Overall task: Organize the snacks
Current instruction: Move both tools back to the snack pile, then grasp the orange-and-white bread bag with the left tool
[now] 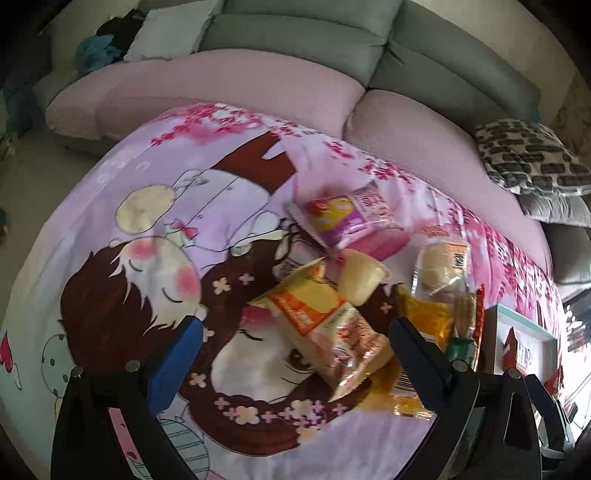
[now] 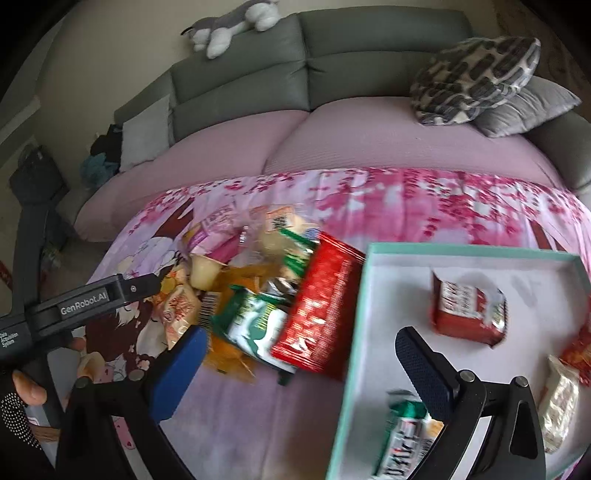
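A pile of snack packets lies on a cartoon-print cloth (image 1: 155,229). My left gripper (image 1: 295,325) is open, its fingers either side of an orange-and-white packet (image 1: 325,325), apart from it. A pink-purple packet (image 1: 343,218), a pudding cup (image 1: 362,275) and a clear bun packet (image 1: 441,267) lie beyond. My right gripper (image 2: 301,339) is open above a red packet (image 2: 319,306) and a green-white packet (image 2: 258,325), at the teal box's rim (image 2: 354,332). The box holds a red packet (image 2: 467,310), a green packet (image 2: 402,439) and a white packet (image 2: 557,402).
A pink-covered sofa (image 2: 369,136) with grey backrests runs behind the cloth. Patterned and grey cushions (image 2: 476,77) sit at its right, a plush dog (image 2: 229,26) on top. The left gripper's body (image 2: 85,302) and a gloved hand show at the right view's left edge.
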`<state>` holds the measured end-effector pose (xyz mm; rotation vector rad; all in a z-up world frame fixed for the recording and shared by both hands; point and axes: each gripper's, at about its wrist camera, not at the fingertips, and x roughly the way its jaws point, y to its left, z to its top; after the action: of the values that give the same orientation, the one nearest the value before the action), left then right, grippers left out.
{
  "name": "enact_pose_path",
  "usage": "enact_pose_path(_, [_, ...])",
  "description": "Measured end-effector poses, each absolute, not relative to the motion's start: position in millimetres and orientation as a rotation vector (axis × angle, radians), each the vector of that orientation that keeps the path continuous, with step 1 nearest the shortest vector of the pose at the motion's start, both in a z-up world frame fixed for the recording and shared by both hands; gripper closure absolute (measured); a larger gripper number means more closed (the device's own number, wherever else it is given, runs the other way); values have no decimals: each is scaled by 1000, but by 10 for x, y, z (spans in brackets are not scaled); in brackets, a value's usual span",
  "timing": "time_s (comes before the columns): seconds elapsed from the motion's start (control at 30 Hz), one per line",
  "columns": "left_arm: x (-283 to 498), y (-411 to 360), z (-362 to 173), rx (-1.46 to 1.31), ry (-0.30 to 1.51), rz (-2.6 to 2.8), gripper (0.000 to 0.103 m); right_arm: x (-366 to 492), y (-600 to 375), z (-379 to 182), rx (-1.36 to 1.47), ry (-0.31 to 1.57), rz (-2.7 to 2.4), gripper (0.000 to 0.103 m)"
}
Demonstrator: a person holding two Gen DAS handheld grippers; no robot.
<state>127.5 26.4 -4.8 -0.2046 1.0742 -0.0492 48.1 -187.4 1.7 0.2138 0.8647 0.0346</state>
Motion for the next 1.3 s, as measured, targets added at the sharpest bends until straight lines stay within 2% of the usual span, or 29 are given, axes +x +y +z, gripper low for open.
enact_pose_path(0.33, [1379, 406, -218, -302, 1149, -30, 2, 744, -1730, -57, 216, 894, 62, 15])
enact_pose_path(0.77, [1647, 61, -567, -255, 1234, 4, 5, 801, -1834, -109, 230, 896, 55, 15])
enact_pose_path(0.87, [1662, 36, -578, -213, 1229, 39, 17, 785, -1842, -111, 232, 897, 54, 15])
enact_pose_path(1.03, [1663, 57, -554, -192, 1218, 50, 47, 736, -1802, -98, 221, 890, 79, 15])
enact_pose_path(1.07, [1661, 61, -549, -187, 1217, 48, 49, 730, -1788, -95, 216, 887, 85, 15])
enact_pose_path(1.2, [1640, 68, -540, -169, 1219, 29, 59, 726, -1716, -68, 191, 879, 113, 28])
enact_pose_path(1.3, [1559, 60, -527, -144, 1226, 16, 63, 747, -1688, -71, 183, 880, 138, 29])
